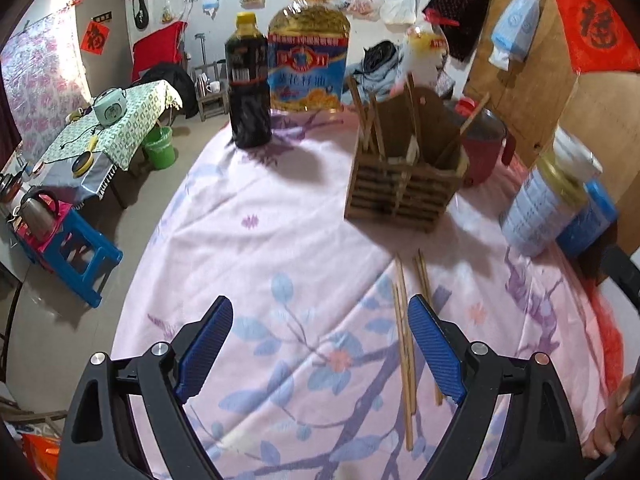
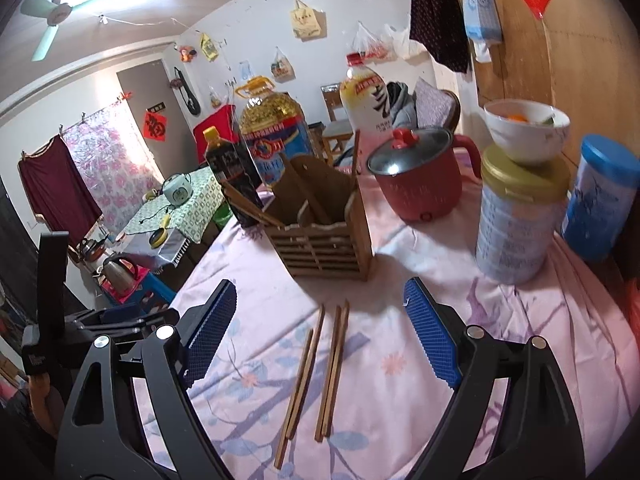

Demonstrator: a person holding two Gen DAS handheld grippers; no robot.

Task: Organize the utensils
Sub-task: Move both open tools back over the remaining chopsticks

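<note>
- The left gripper [image 1: 320,346] hung low over the surface [image 1: 280,208], jaws spread wide and holding nothing; its blue pads [image 1: 208,344] stood well apart above the pink floral cloth.
- The right gripper [image 2: 320,332] hovered likewise, jaws released and bare, with the loose chopsticks [image 2: 316,376] lying on the cloth between its fingers.
- Those chopsticks lay flat in two rough pairs, side by side and nearly parallel, pointing toward the holder; in the left wrist view they [image 1: 406,344] sat just beside the right-hand pad.
- Beyond them stood the wooden slatted utensil holder [image 2: 324,236], upright on the surface, with several chopsticks [image 1: 370,124] already leaning inside its compartments.
- Right of the holder stood a pale tin with a gold lid [image 2: 516,224], a white bowl [image 2: 526,130] resting on top of it, and a blue canister [image 2: 600,200] just beside it.
- Behind the holder sat a red electric pot [image 2: 416,178] with a glass lid.
- Farther back, toward the left, stood a dark sauce bottle [image 1: 248,84] and a large cooking oil jug [image 1: 308,48], near each other at the far edge.
</note>
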